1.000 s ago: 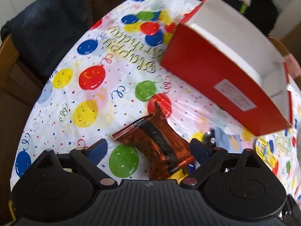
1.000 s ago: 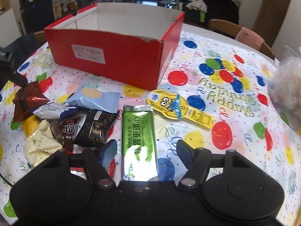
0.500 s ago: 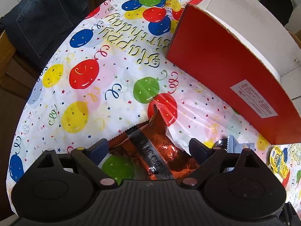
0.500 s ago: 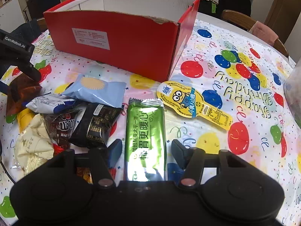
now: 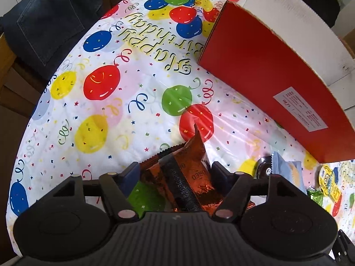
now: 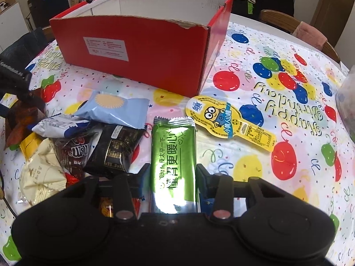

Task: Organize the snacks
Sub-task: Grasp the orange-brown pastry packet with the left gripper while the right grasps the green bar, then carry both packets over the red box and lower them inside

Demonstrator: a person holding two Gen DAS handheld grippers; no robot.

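My left gripper [image 5: 176,175] is shut on an orange-brown Oreo packet [image 5: 188,173], its pads pressing both sides. My right gripper [image 6: 173,175] is shut on a green foil snack bar [image 6: 173,150] that lies on the table. An open red cardboard box [image 6: 142,51] with a white inside stands beyond; it also shows in the left wrist view [image 5: 277,73]. To the left of the green bar lies a pile of packets: light blue [image 6: 115,108], black [image 6: 115,150], dark brown [image 6: 73,153], cream [image 6: 42,177]. A yellow Minions pack [image 6: 226,122] lies to the right.
A balloon-print "Happy Birthday" tablecloth [image 5: 111,84] covers the round table. A dark jacket [image 5: 44,22] hangs on a chair past the table's left edge. Wooden chairs [image 6: 279,20] stand behind the table. A clear bag [image 6: 348,106] sits at the right edge.
Both grippers have moved forward over their packets and closed: the left on the Oreo packet, the right on the green bar.
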